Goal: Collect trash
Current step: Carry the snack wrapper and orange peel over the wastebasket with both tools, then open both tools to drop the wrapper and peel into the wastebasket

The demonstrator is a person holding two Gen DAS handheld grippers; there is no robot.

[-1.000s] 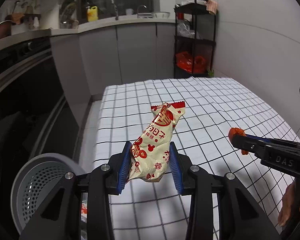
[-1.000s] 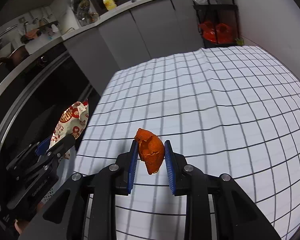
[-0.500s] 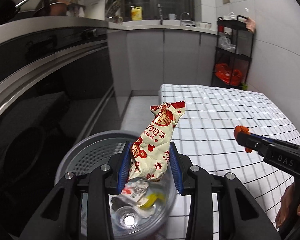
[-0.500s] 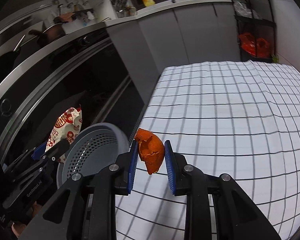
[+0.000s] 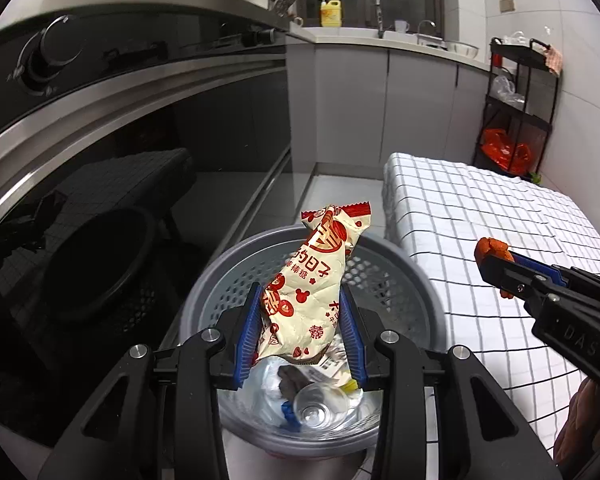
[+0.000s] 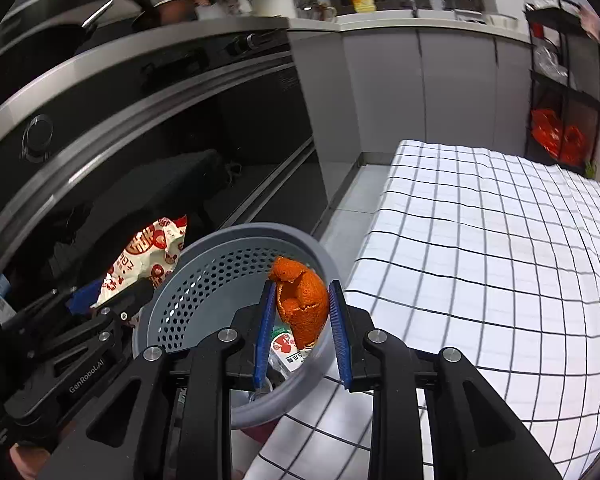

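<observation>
A home kitchen — oven (image 5: 100, 128), sink (image 5: 428, 38), dish-soap bottle (image 5: 331, 13).

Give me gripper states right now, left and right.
Left gripper: closed on the snack wrapper, over the trash basket.
Right gripper: closed on the orange peel.

In the left wrist view the snack wrapper (image 5: 314, 296) and the black jaws in front of it hide much of the litter at the bottom of the grey perforated bin (image 5: 380, 280), so only a clear plastic cup (image 5: 320, 404) and scraps show, and the hand (image 5: 588, 424) at the right edge is cut off. In the right wrist view the orange peel (image 6: 302, 304) covers part of the bin's inside, the print on the wrapper is too small to read, and the far shelf rack (image 6: 564, 92) is blurred.
</observation>
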